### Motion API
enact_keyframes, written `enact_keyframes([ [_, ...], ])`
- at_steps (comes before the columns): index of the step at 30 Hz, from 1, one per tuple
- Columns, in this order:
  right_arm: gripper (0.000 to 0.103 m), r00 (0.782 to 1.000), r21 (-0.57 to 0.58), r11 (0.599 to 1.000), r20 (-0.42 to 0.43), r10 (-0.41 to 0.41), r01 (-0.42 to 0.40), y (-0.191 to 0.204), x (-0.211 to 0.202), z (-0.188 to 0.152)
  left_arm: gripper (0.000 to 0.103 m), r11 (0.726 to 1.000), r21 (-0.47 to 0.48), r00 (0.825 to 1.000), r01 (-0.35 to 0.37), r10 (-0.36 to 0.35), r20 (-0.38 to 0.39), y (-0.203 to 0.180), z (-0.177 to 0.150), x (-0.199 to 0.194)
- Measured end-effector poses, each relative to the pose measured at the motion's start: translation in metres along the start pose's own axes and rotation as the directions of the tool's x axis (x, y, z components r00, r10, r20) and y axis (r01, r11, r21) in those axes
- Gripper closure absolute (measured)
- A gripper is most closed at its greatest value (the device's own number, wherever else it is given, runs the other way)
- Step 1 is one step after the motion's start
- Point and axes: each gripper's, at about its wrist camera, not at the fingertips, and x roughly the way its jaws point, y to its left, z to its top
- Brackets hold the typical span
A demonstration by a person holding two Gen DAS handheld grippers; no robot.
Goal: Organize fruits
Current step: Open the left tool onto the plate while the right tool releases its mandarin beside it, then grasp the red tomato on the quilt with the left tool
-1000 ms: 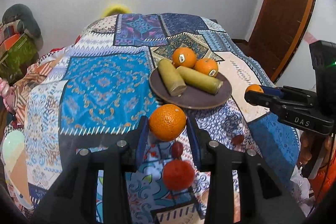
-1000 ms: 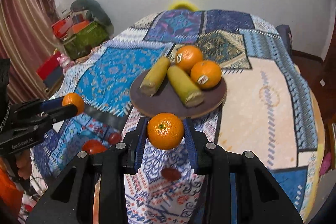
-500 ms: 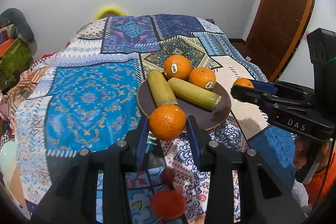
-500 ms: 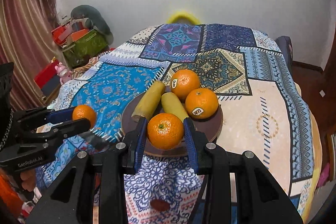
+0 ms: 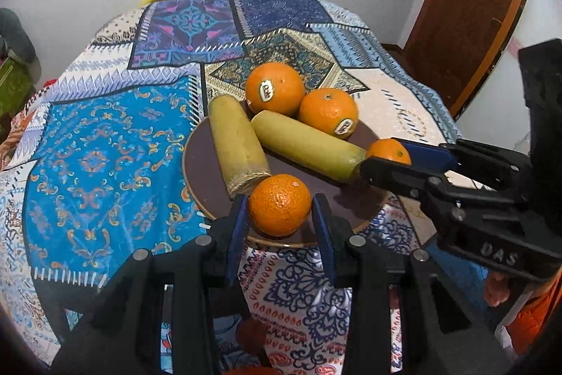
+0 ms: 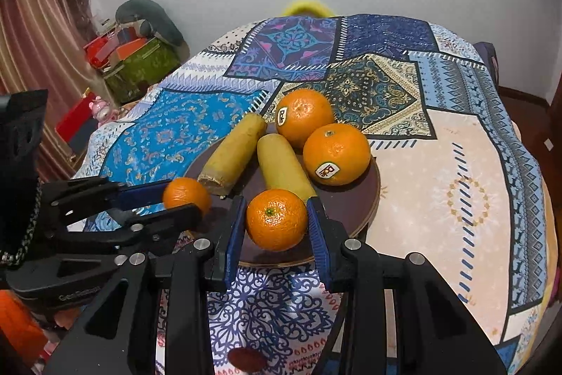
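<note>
A dark brown plate point(image 5: 205, 178) point(image 6: 367, 199) on the patchwork cloth carries two yellow-green fruit pieces point(image 5: 237, 143) point(image 5: 305, 144) and two stickered oranges point(image 5: 275, 88) point(image 5: 328, 111). My left gripper point(image 5: 280, 209) is shut on an orange point(image 5: 280, 202) just over the plate's near rim. My right gripper point(image 6: 275, 222) is shut on another orange point(image 6: 276, 218) over the near rim, beside the yellow pieces. Each gripper also shows in the other's view: the right gripper point(image 5: 386, 159) with its orange point(image 5: 389, 150) comes in from the right, and the left gripper point(image 6: 182, 201) with its orange point(image 6: 186, 192) from the left.
Small red fruits lie on the cloth point(image 5: 105, 136) below the grippers point(image 5: 251, 333) point(image 6: 246, 359). A wooden door point(image 5: 474, 6) stands at the right. A green box point(image 6: 140, 65) with clutter and a curtain point(image 6: 31, 23) are at the left. A person's hand point(image 5: 495, 290) holds the right gripper.
Both grippers have moved forward and down with their oranges, from over the cloth near the red fruits to the plate's near rim. The jaws have stayed as they were.
</note>
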Motion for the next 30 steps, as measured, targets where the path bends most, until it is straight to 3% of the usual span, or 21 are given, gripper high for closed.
enact_keyframes([
  [14, 0.070, 1.000, -0.022, 1.000, -0.025, 0.017, -0.017, 0.005, 0.013, 0.000, 0.063, 1.000, -0.012, 1.000, -0.005, 0.004, -0.017, 0.006, 0.000, 0.001],
  [30, 0.068, 0.999, -0.033, 0.999, -0.028, -0.042, 0.041, 0.006, -0.022, -0.011, 0.063, 0.998, -0.029, 0.998, -0.057, 0.058, 0.031, 0.016, -0.027, -0.062],
])
